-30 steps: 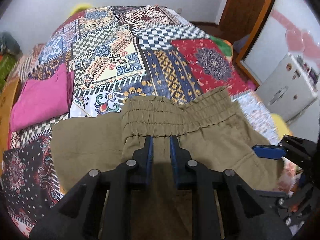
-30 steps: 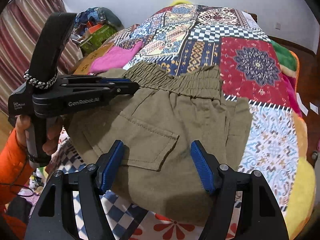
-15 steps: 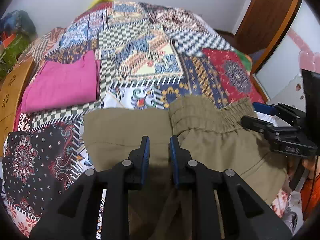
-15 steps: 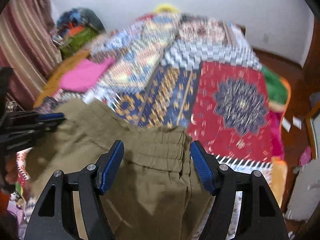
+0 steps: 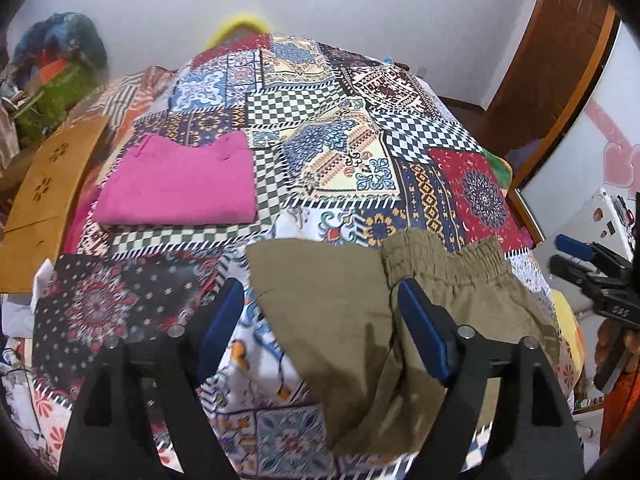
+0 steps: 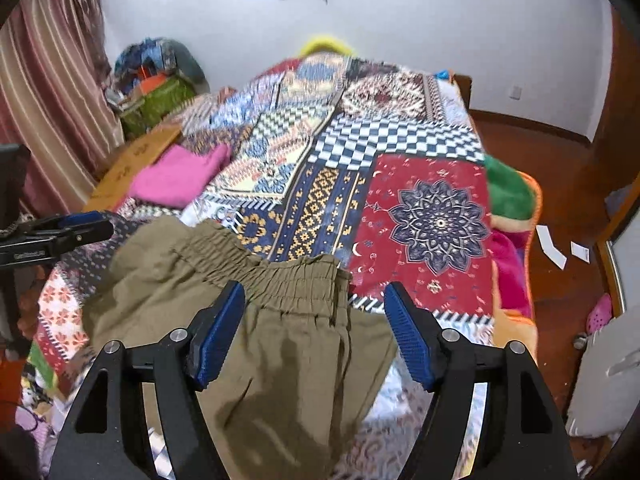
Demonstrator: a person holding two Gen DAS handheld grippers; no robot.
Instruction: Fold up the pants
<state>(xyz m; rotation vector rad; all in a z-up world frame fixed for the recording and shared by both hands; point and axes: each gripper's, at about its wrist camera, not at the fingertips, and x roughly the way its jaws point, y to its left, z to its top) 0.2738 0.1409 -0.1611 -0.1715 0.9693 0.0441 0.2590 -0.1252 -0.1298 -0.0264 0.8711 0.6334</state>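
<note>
The olive pants lie folded on the patchwork bedspread, with the elastic waistband at the far right. My left gripper hovers over the left part of the pants. Its jaws are opening and its blue pads touch no cloth. In the right wrist view the pants lie under my right gripper, which is open and opening a little more, astride the waistband without pressing it. Each gripper shows in the other's view: the right gripper and the left gripper.
A folded pink garment lies at the bed's left side, next to a wooden board. Bags are piled in the far left corner. Right of the bed are a wooden floor, a door and a white appliance.
My left gripper was shut on the pants cloth and has let go, opened wide and drawn back leftward and up. The right gripper rose and now stands over the waistband.
</note>
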